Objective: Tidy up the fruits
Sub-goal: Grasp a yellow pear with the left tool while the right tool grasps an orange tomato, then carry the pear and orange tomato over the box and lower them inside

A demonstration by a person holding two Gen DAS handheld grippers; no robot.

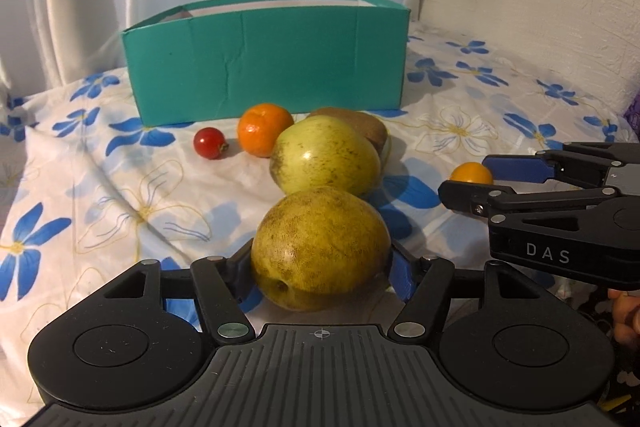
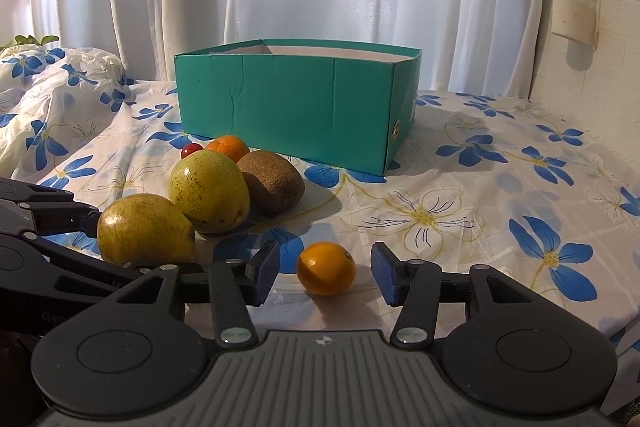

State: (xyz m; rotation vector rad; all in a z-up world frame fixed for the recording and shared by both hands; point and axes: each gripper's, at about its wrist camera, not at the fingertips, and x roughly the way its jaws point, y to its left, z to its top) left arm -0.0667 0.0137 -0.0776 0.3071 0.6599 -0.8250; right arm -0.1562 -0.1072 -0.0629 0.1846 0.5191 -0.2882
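Observation:
My left gripper (image 1: 320,267) is shut on a yellow-green pear (image 1: 320,247) that rests on the flowered cloth; it also shows in the right wrist view (image 2: 144,229). A second pear (image 1: 325,157) lies just behind it, with a kiwi (image 1: 360,125), a mandarin (image 1: 264,129) and a red cherry tomato (image 1: 210,143) beyond. My right gripper (image 2: 325,273) is open, its blue pads either side of a small orange fruit (image 2: 326,268) without touching it. The teal box (image 1: 264,63) stands open behind the fruits.
The flowered cloth (image 2: 500,211) covers the whole surface and is rumpled into a heap at the left (image 2: 48,95). White curtains hang behind the box. A rough wall is at the right. Open cloth lies right of the box.

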